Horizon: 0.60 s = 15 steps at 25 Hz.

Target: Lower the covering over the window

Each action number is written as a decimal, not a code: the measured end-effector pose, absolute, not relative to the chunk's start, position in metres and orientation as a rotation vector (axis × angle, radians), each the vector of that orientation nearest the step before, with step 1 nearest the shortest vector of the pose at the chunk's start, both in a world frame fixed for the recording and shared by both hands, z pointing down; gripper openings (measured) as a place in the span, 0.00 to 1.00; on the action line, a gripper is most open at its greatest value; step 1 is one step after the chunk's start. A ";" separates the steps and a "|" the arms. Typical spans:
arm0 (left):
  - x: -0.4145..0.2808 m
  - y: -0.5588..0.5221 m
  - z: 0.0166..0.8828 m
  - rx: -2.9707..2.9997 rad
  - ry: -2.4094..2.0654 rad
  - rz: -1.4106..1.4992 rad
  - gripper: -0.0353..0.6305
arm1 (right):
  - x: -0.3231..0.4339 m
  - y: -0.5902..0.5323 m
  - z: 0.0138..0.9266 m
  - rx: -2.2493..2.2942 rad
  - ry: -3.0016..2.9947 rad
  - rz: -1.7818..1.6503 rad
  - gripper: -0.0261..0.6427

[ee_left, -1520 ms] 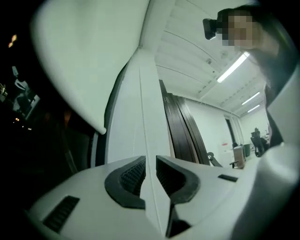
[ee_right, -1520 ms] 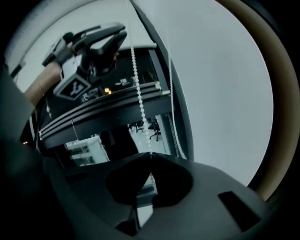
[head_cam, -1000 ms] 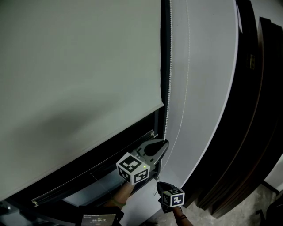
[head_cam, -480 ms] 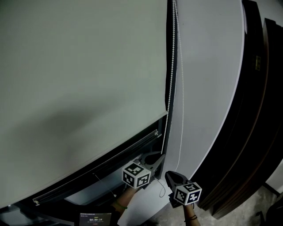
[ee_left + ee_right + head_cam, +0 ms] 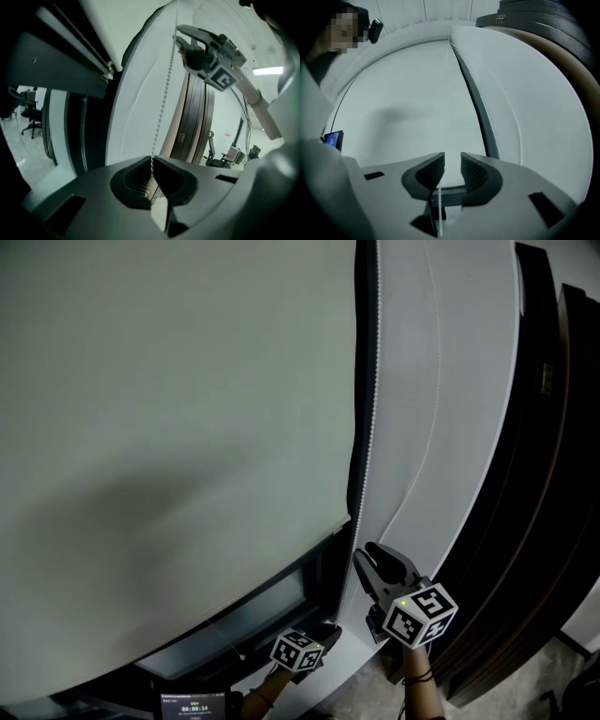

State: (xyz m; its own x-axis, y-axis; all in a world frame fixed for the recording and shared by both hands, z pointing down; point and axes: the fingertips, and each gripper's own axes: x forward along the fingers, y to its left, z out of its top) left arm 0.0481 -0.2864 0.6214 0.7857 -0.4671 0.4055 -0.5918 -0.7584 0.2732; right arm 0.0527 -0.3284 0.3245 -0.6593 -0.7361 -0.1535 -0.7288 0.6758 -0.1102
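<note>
**A:** Blind, position?
**B:** Head view. The blind (image 5: pixel 169 409) is a pale sheet filling the frame from 9 round to 12 o'clock. Its lower edge slants down toward 7 o'clock. A dark strip of window (image 5: pixel 272 601) is uncovered beneath it.

**A:** Bead chain?
**B:** The bead chain (image 5: pixel 371 418) hangs along the blind's right edge, from 12 down toward 6 o'clock. A second, fainter strand lies against the white wall (image 5: pixel 469 352), just to the 3 o'clock side of the first.

**A:** Left claw?
**B:** The left claw (image 5: pixel 326 632) is low, at 6 o'clock, under the blind's lower corner. In the left gripper view its jaws are pinched together on the bead chain. The beads run straight up from the closed pads toward 12 o'clock.

**A:** Right claw?
**B:** The right claw (image 5: pixel 368 557) is higher than the left one, just to the 5 o'clock side of the blind's corner. Its jaws stand a narrow gap apart. In the right gripper view a thin strand rises through that gap, close to the pad on the 9 o'clock side. I cannot tell whether it touches. From the left gripper view this claw sits at 1 o'clock, right beside the chain.

**A:** Surroundings?
**B:** Dark wooden panels (image 5: pixel 548 474) stand at 3 o'clock past the wall. A small lit screen (image 5: pixel 192 703) is at the bottom edge, near 7 o'clock.
</note>
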 end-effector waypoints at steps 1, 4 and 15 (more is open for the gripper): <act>0.048 -0.281 0.628 2.570 -0.797 0.438 0.07 | 0.050 -0.330 0.317 -1.179 2.699 -0.043 0.17; 0.052 -0.276 0.631 2.564 -0.789 0.433 0.07 | 0.046 -0.330 0.291 -1.122 2.657 -0.022 0.17; 0.051 -0.280 0.631 2.569 -0.795 0.438 0.07 | 0.034 -0.328 0.249 -1.023 2.652 0.073 0.17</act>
